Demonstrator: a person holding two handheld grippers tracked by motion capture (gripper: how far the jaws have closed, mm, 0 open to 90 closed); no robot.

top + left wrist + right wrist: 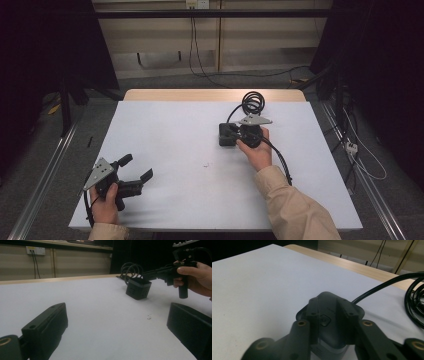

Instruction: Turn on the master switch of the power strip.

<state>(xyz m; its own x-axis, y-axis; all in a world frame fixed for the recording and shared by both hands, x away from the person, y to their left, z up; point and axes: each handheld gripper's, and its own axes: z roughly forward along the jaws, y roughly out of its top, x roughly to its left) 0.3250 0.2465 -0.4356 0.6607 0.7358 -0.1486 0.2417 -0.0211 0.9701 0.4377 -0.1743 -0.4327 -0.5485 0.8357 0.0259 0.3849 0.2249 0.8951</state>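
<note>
Seen from the high view, my right gripper sits right of centre in the frame, its jaws pointing left over the black adapter box that stands on the white table. The right hand wraps the handle just below and to the right of the box. A coiled black cable lies above the box, near the table's far edge at the upper centre of the frame.

In the right gripper view, the right gripper shows its two jaws at a narrow setting, one on each side of the adapter box in the lower centre of the frame. I cannot tell whether the pads press on its sides. The cable runs off from the box to the coil at the right edge.

In the left gripper view, the adapter box stands flat on the table right of centre, with the coil just behind it. The right gripper reaches it from the upper right of the frame.

My left gripper rests at the lower left of the high view, held in the left hand, jaws spread wide with nothing between them, well apart from the box. A small white speck lies on the table near the frame's centre.
</note>
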